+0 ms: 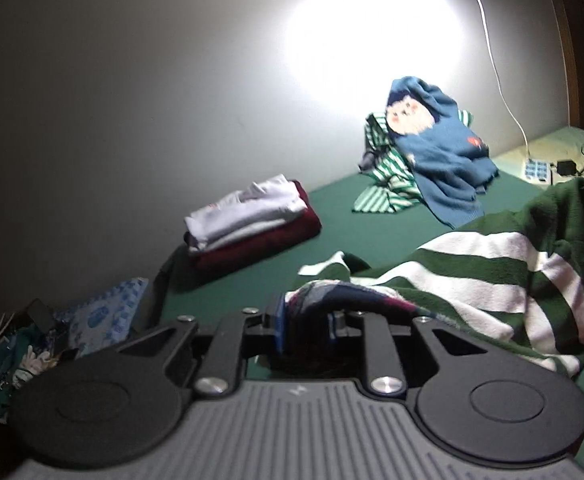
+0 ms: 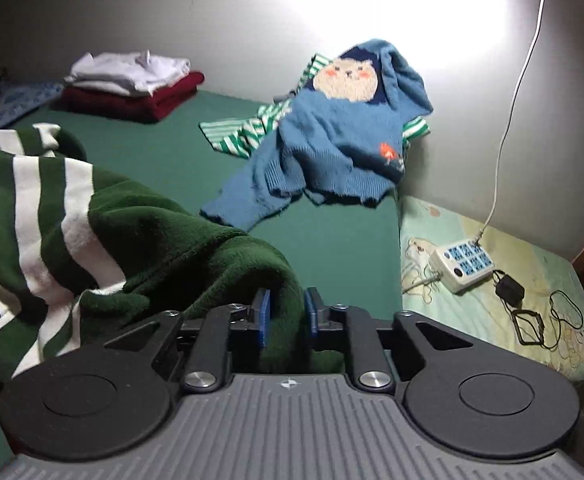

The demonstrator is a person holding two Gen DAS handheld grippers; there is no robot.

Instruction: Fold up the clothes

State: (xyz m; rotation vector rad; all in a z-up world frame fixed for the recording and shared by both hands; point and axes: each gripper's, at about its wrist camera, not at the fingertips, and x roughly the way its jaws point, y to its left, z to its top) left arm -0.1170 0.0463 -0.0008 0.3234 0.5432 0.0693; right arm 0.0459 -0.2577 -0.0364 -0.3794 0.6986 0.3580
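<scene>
A dark green sweater with broad white stripes (image 1: 472, 280) lies rumpled on the green bed sheet (image 1: 332, 232). My left gripper (image 1: 306, 326) is shut on a bunched edge of it, where navy, red and white trim shows between the blue pads. In the right wrist view the same sweater (image 2: 151, 232) rises from the left into my right gripper (image 2: 286, 318), whose pads squeeze a fold of plain green knit. The cloth hangs lifted between the two grips.
A blue sweater with a bear face (image 2: 340, 136) lies over a thin-striped green and white garment (image 2: 243, 136) against the wall. Folded white and maroon clothes (image 2: 131, 84) are stacked at the back left. A power strip (image 2: 462, 264), cable and charger (image 2: 510, 286) lie right.
</scene>
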